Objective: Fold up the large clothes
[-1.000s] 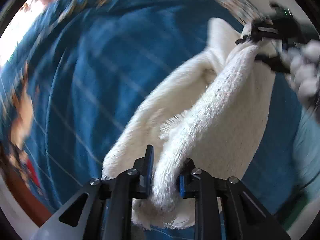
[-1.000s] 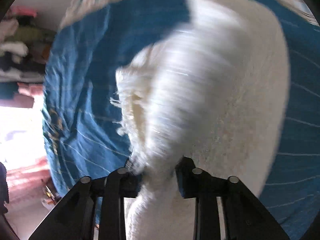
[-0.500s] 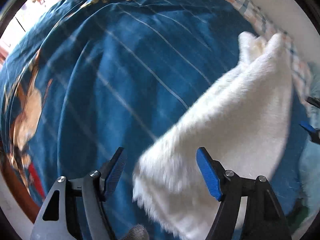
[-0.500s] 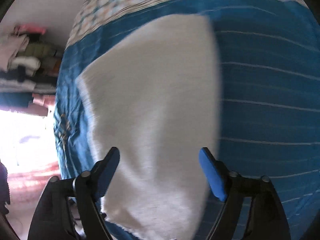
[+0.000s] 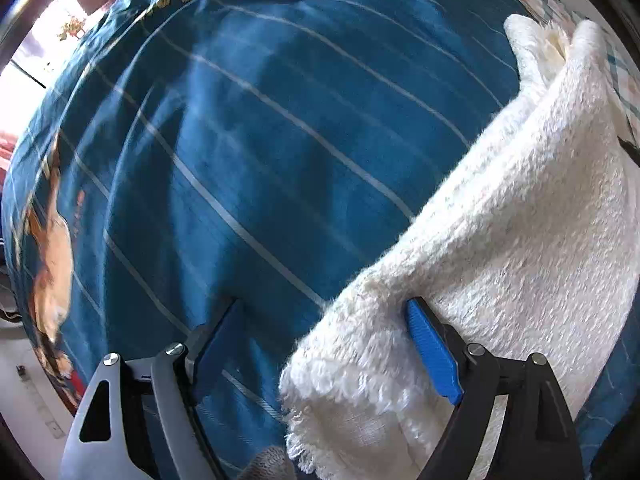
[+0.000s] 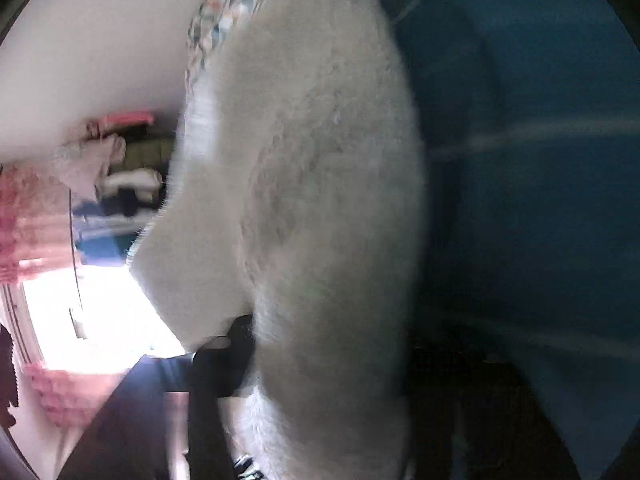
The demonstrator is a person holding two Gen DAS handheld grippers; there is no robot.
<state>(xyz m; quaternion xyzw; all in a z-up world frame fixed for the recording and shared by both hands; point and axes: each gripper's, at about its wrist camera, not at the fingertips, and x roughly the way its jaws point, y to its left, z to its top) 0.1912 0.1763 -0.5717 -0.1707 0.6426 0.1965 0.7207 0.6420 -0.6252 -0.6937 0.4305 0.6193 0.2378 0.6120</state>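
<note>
A fluffy white garment (image 5: 512, 248) lies folded on the blue striped bedspread (image 5: 248, 152), running from the lower middle to the upper right of the left wrist view. My left gripper (image 5: 320, 344) is open, with the garment's fringed near corner between its blue pads; the right pad (image 5: 432, 356) touches the fabric. In the blurred right wrist view the same garment (image 6: 320, 208) fills the middle and drapes over my right gripper (image 6: 332, 360). Its left finger (image 6: 224, 360) shows dark beside the fabric; the right finger is hidden, so I cannot tell how its jaws stand.
The bedspread has an orange and gold pattern (image 5: 52, 264) at its left edge. A checked sheet (image 5: 616, 60) shows at the far right. In the right wrist view, stacked clothes (image 6: 120, 168) and a bright window (image 6: 88, 304) lie to the left, under a white wall (image 6: 100, 40).
Both grippers let go of the white garment and opened. The left one has since come down with its pads around the near corner. The right one moved in close; fabric now covers it.
</note>
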